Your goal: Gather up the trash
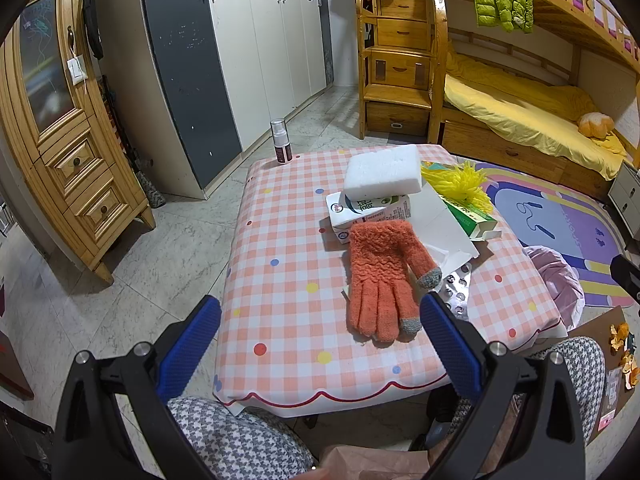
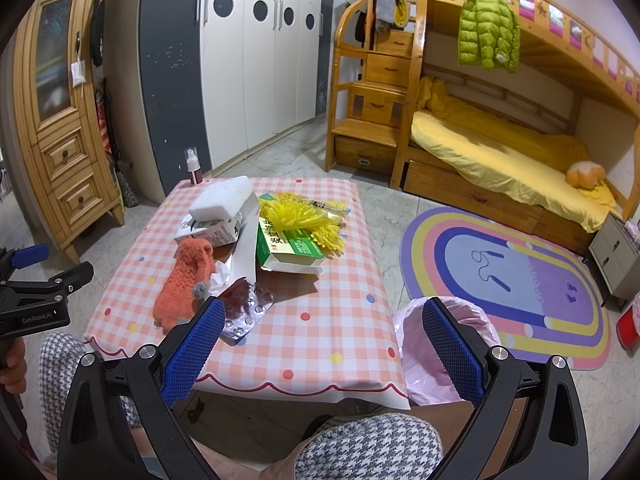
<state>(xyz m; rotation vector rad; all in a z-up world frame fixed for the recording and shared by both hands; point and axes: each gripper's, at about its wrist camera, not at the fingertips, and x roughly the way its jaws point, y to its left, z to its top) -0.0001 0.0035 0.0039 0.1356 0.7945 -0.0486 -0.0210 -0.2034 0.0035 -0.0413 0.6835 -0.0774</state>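
Looking along the left tongs [image 1: 320, 344]: spread wide, empty, hovering low over the near edge of the table [image 1: 280, 300], apparently lined up on the heap ahead. Orange glove [image 1: 380, 280] lying flat nearest, cuff against the milk carton [image 1: 368, 212], foam block [image 1: 383, 174] stacked on top. Blister pack [image 1: 456, 284] just beside the glove, half under white paper.

Switching to the right tongs [image 2: 324, 344]: also wide, gripping nothing, held back from the table. Green box [image 2: 290, 250] under yellow tassels [image 2: 304, 216], mid-table. Pink bin bag [image 2: 424, 356] open on the floor just beside the table's right edge, likely parked there for short drops. Nothing collected yet, judging by the full pile.
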